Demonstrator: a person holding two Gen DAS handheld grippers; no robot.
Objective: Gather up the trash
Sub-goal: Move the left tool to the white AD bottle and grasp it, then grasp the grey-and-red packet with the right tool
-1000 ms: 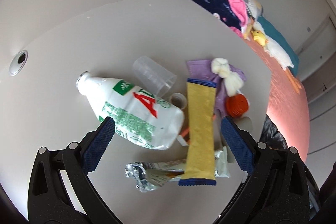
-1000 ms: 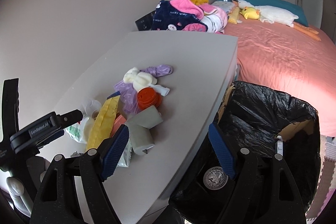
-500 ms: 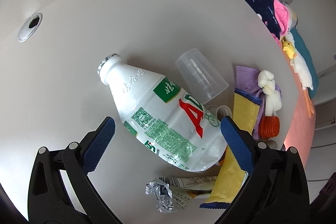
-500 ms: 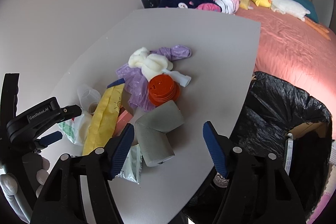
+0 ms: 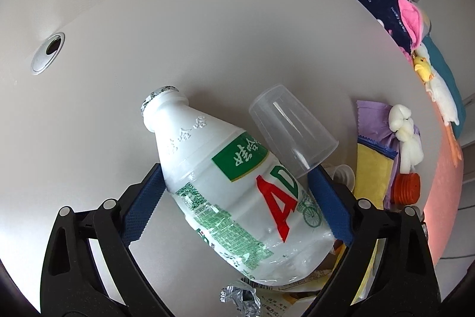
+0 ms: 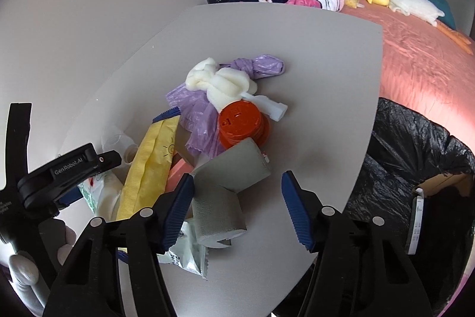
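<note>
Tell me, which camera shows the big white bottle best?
The left wrist view: the bottle lies on its side, nearly whole, label readable, between the closing left gripper. The right wrist view catches only a sliver behind the yellow packet.

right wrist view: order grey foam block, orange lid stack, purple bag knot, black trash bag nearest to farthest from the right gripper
1. grey foam block, by the left finger
2. orange lid stack, just beyond it
3. purple bag knot, farther up the table

black trash bag, off the table's right: too close to call against the lids.

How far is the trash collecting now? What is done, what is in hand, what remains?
Done: little that shows; the bin bag interior is mostly dark. In hand: the left tool is closing around the white bottle; the right tool is closing near the grey foam pieces. Left: clear cup, yellow packet, orange lid, purple bag.
</note>
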